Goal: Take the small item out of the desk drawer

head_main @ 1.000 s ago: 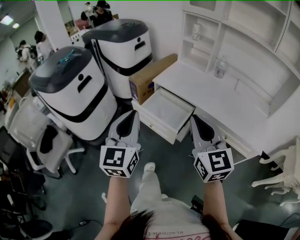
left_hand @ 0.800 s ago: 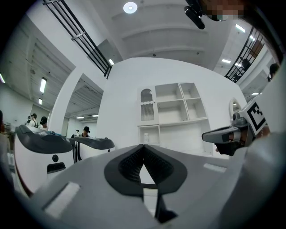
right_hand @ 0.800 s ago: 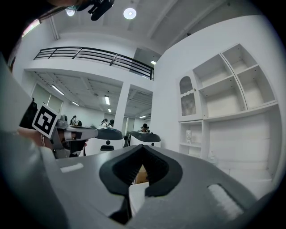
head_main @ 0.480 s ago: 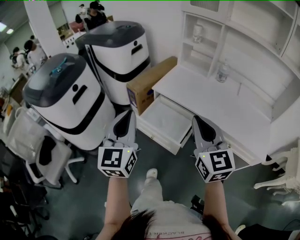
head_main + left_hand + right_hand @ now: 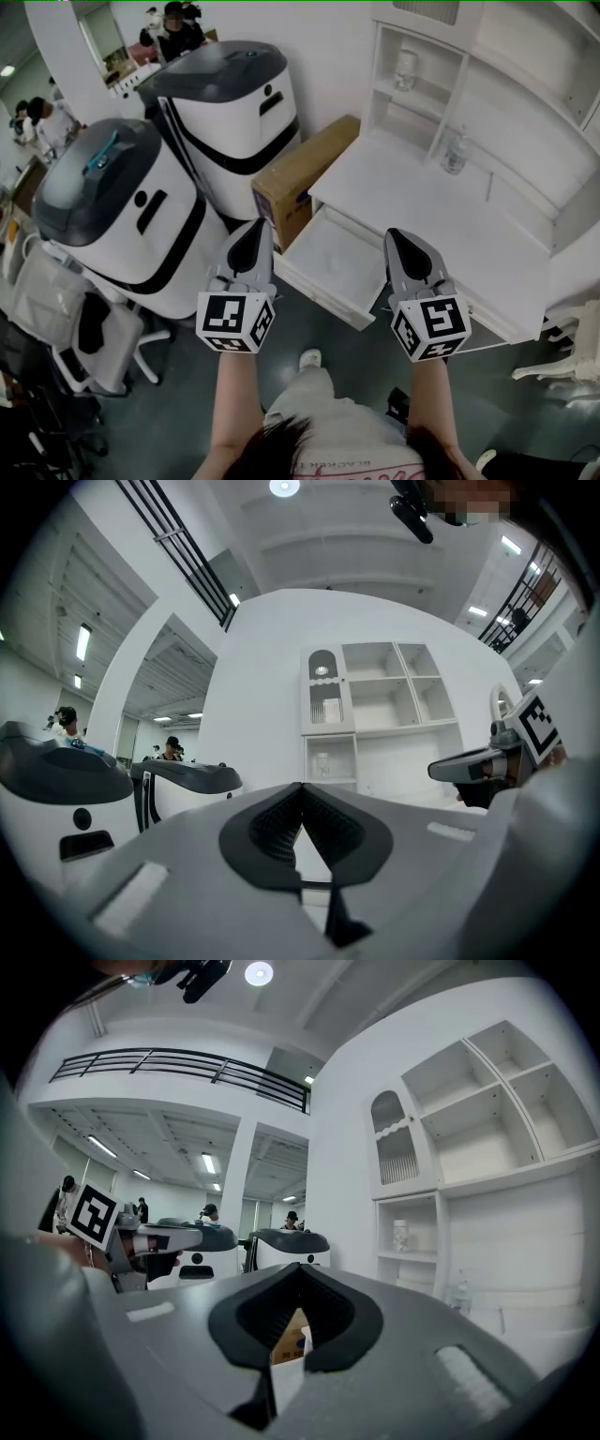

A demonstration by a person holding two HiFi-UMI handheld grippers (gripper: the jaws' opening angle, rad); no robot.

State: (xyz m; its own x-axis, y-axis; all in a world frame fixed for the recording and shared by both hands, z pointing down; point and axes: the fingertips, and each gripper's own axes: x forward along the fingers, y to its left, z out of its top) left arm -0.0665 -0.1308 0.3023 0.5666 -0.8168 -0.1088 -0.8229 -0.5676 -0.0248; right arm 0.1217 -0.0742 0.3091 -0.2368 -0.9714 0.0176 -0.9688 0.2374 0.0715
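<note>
White shelving (image 5: 487, 89) rises behind a white table (image 5: 412, 202) in a large, bright room with a dark floor.

The left gripper (image 5: 255, 227) has its jaws closed tip to tip with nothing between them. The right gripper (image 5: 395, 236) is the same, jaws together and empty. Both are held side by side in the air, well apart, each with its marker cube nearest the person. They point toward the drawer (image 5: 337, 264), which is pulled out from the front of the table and lies between the two grippers in the head view. Neither gripper touches it. Its inside looks plain white, and the small item cannot be made out in it from any view.

Just left of the drawer a cardboard box (image 5: 300, 173) leans against the end of the table. A clear water bottle (image 5: 457, 153) stands on the table near the shelving, and a pale jar (image 5: 405, 67) sits on a shelf above. Two large white and grey machines (image 5: 230, 112) stand left of the box, with an office chair (image 5: 84, 328) near them. People (image 5: 173, 23) stand far back.
</note>
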